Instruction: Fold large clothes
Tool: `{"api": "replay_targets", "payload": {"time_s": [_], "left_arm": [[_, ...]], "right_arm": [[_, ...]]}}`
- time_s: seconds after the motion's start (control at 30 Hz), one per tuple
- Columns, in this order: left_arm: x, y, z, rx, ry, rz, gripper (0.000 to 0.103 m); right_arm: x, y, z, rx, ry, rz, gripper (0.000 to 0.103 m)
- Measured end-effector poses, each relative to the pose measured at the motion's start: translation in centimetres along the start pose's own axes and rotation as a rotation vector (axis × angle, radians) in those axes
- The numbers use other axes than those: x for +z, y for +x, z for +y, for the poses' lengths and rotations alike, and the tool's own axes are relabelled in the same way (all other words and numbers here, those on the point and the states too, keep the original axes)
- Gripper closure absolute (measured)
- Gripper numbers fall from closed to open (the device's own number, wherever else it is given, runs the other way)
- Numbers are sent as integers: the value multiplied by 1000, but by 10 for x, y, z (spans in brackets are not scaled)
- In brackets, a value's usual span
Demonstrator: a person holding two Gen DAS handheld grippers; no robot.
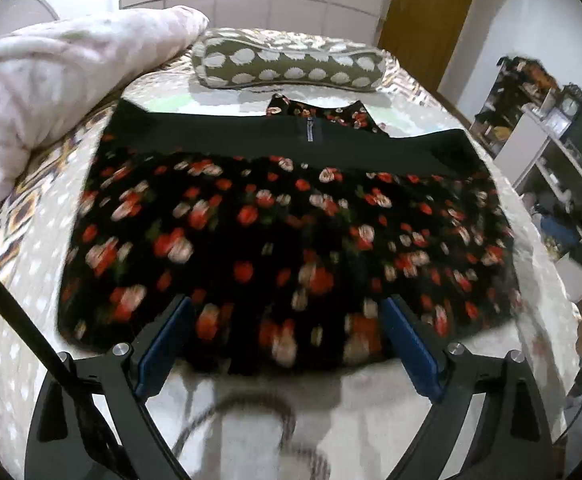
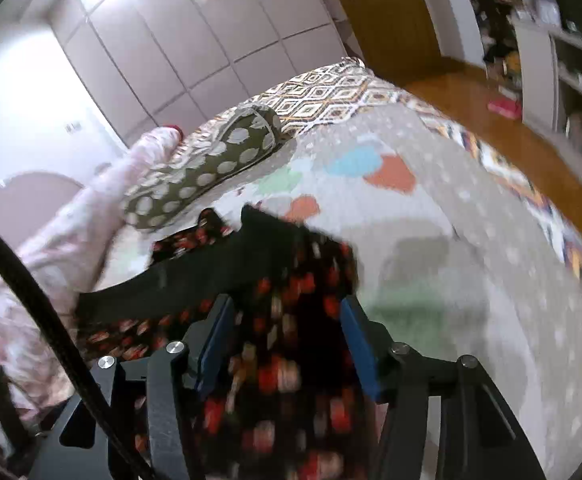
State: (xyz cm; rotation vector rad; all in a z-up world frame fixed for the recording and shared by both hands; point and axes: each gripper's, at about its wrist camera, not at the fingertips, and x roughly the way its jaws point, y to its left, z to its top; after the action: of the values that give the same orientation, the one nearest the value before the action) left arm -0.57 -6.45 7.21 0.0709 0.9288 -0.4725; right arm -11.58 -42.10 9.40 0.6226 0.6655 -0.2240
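Black floral dress (image 1: 283,232), thin and limp, spread on the quilted bed (image 1: 371,412) below the polka-dot bolster (image 1: 287,64), plain black band across its top. Left gripper (image 1: 287,312) wide open over the near hem, holding nothing. Right gripper (image 2: 287,320) open astride the dress's edge, pads apparently not pressing. Best gripped at both corners, lifted evenly to prevent sagging.

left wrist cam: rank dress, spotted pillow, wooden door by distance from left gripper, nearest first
1. Dress: directly ahead of the left gripper, its near hem between the open fingers.
2. Spotted pillow: beyond the dress, at the bed's far end.
3. Wooden door: behind the pillow, upper right.
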Motion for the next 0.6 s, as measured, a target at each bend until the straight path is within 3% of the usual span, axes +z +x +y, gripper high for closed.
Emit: {"api": "replay_targets", "payload": {"time_s": [0.17,0.33,0.47,0.6], "left_arm": [[-48,-35,15,32,17,-65,9],[-83,-49,30,17,-16,-64,9],[-104,-59,48,-4,-82,-62,9],[-115,-69,68,-11,-136,-93,9]], "right_arm": [[-61,-34,-37,71,175,-7,37],[-113,-18,-49,166,340,49,37],[-126,5,-42,242,441,63,37],[-120,25,-26,168,425,23,36]]}}
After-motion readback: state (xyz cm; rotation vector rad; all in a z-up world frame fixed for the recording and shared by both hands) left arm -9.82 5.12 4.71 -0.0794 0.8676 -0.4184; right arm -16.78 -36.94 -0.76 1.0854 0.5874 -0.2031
